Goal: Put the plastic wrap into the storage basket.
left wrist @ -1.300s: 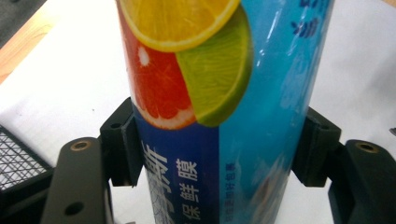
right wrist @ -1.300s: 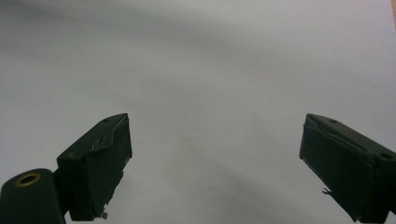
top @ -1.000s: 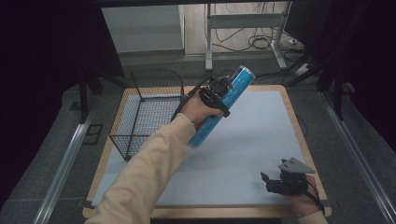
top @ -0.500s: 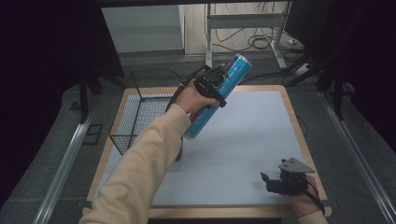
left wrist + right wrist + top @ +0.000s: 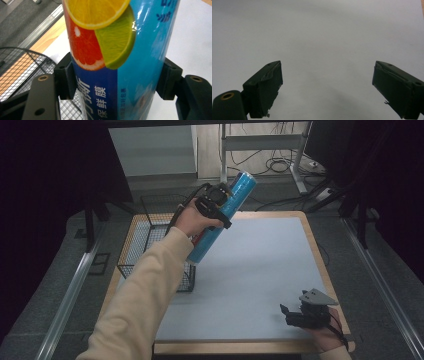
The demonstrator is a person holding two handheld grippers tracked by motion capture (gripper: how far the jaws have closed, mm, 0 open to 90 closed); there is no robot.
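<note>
In the high view the left gripper point(image 5: 216, 205) sits in the upper middle of the frame, its jaws clamped on either side of a blue tube of cling film point(image 5: 222, 217) that tilts with its top toward the upper right. The left gripper view shows the same grip close up: the two black pads press against the tube point(image 5: 117, 50), whose wrapper carries sliced citrus fruit and white characters on blue.

Compared with half a second ago, the tube has shifted a little further toward the left of the frame, and its lower end now hangs just over the right rim of the black wire basket point(image 5: 150, 245) standing at the left side of the table point(image 5: 260, 270). A second ago it was further right, over the pale sheet.

The right gripper point(image 5: 300, 315) rests in the lower right of the frame, in the same spot as before. In the right gripper view its jaws stand wide apart with nothing between them, above the bare grey sheet point(image 5: 324, 37).
</note>
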